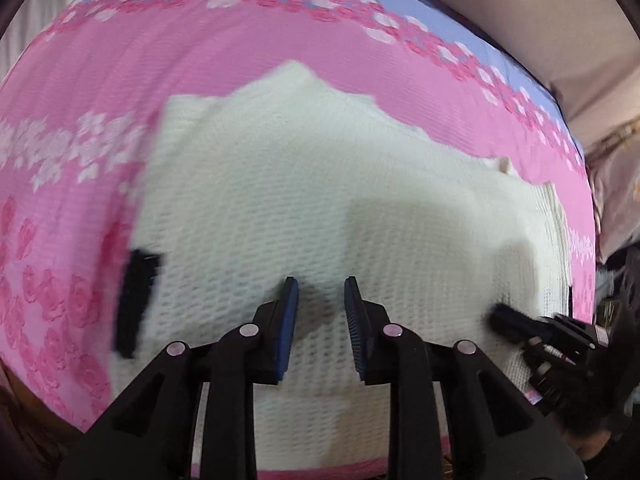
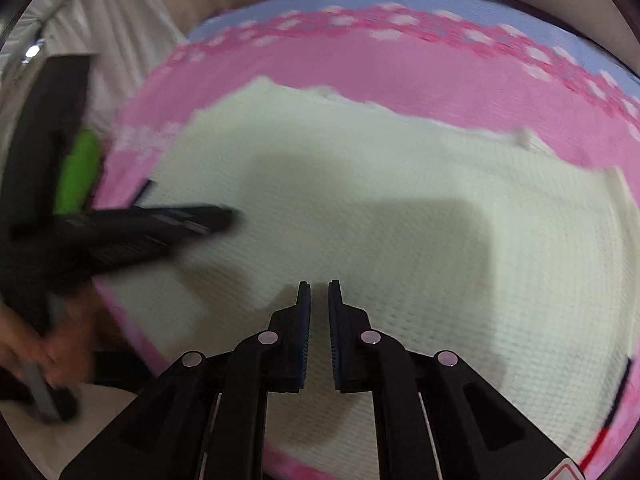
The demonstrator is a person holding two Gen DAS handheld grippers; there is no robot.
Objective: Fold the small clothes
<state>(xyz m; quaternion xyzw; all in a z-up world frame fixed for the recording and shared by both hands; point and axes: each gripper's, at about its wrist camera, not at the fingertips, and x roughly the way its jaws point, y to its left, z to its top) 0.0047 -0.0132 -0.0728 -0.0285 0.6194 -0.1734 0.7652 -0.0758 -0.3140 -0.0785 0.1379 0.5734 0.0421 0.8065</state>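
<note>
A cream-white knitted garment (image 1: 320,200) with an open waffle-like mesh lies on a pink bedcover (image 1: 100,92). Beyond the garment, the cover carries a band of deeper pink and white flowers against a pale blue border (image 1: 400,4); deeper pink roses are printed to the garment's left. Both grippers are black with blue finger pads (image 1: 290,320).
</note>
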